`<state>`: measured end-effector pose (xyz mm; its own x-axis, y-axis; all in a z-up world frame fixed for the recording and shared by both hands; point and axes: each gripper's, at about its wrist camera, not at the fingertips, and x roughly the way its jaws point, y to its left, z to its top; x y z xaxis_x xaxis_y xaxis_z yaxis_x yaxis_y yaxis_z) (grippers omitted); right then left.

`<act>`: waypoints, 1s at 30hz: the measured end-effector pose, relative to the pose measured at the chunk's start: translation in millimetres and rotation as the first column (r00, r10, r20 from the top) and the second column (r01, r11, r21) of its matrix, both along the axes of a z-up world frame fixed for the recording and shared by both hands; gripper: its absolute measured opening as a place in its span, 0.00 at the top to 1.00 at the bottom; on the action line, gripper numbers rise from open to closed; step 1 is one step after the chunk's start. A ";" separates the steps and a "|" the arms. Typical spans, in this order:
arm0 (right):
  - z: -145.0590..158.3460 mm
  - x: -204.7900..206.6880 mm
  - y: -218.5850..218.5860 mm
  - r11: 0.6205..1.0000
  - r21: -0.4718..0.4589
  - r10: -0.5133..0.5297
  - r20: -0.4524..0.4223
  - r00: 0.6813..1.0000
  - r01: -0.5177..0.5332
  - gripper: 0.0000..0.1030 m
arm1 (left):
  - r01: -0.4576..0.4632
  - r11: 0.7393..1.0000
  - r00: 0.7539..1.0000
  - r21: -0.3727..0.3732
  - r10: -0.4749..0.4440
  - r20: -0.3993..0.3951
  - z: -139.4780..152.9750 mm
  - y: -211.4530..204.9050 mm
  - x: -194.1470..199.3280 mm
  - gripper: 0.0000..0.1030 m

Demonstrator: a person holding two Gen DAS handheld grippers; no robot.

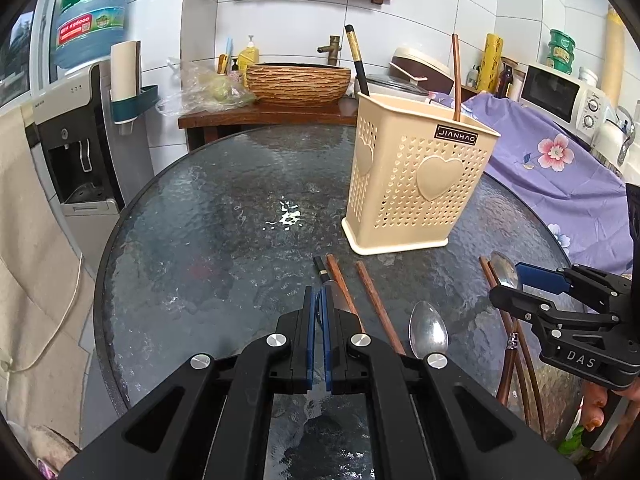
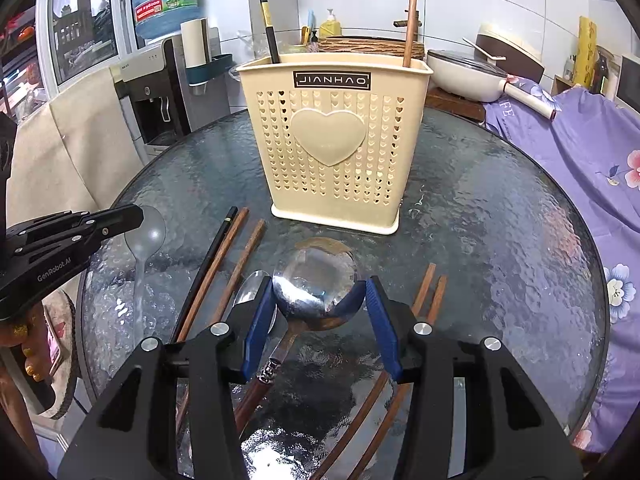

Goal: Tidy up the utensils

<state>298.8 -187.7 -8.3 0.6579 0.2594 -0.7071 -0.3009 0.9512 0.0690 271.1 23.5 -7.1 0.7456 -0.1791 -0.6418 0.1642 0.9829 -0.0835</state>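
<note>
A cream perforated utensil holder stands on the round glass table; a black chopstick and a brown chopstick stand in it. My left gripper is shut on a clear plastic spoon, held over the table. My right gripper has its blue pads closed on the bowl of a large metal spoon with a brown handle. Brown chopsticks, a black chopstick and a smaller metal spoon lie on the glass.
Two more brown chopsticks lie right of the held spoon. The table's rim runs close on the left. A water dispenser stands left; a purple floral cloth covers the right side. A wooden counter with a basin sits behind.
</note>
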 end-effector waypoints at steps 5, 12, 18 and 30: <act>-0.3 0.0 -0.2 1.000 0.004 -0.005 -0.003 1.000 0.005 0.54 | -0.008 1.000 1.000 0.003 0.008 0.003 -2.2 2.0 1.7 0.97; 0.5 -0.2 -1.7 1.000 0.005 -0.007 0.003 1.000 0.007 0.54 | -0.006 1.000 1.000 0.017 0.006 -0.003 -4.1 5.0 4.1 0.97; 5.3 -3.1 -2.6 1.000 0.012 -0.002 0.023 1.000 0.002 0.54 | -0.003 1.000 1.000 -0.013 0.003 0.022 4.6 6.9 0.5 0.97; 23.5 -12.2 -5.6 1.000 0.019 0.000 0.091 0.996 -0.001 0.54 | -0.005 1.000 0.993 -0.021 0.007 0.116 28.7 3.6 -10.9 0.97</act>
